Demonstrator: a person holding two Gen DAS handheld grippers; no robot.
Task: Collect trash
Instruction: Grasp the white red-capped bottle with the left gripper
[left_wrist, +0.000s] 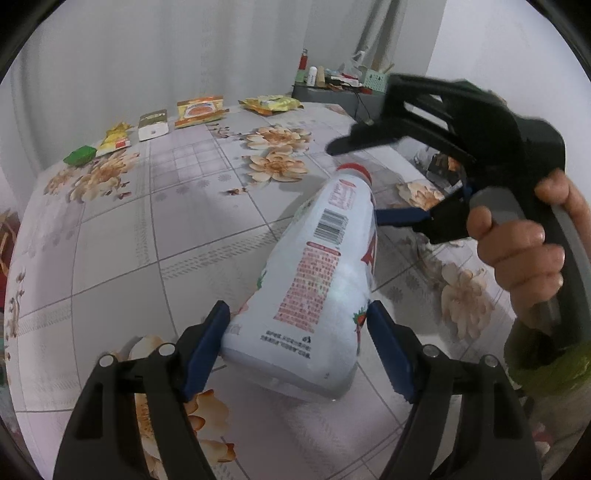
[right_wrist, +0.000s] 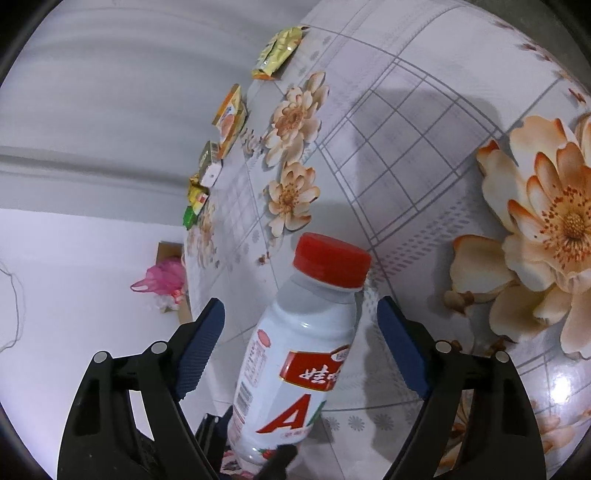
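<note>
1. Only the right wrist view shows the bottle's red cap (right_wrist: 331, 261); only the left shows its barcode.
2. The left gripper (left_wrist: 297, 332) clamps the milk-drink bottle (left_wrist: 314, 288) at its base. The right gripper (right_wrist: 301, 334) has its jaws wide open around the neck, not touching.
3. The bottle leans over a flower-print worktop (left_wrist: 147, 236); snack wrappers (left_wrist: 199, 110) line its far edge.

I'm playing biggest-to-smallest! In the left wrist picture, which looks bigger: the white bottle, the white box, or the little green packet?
1. White bottle, by far, though it is nearest the camera.
2. White box.
3. Green packet.
The box and packet sit far back, so their true sizes are unsure.
</note>
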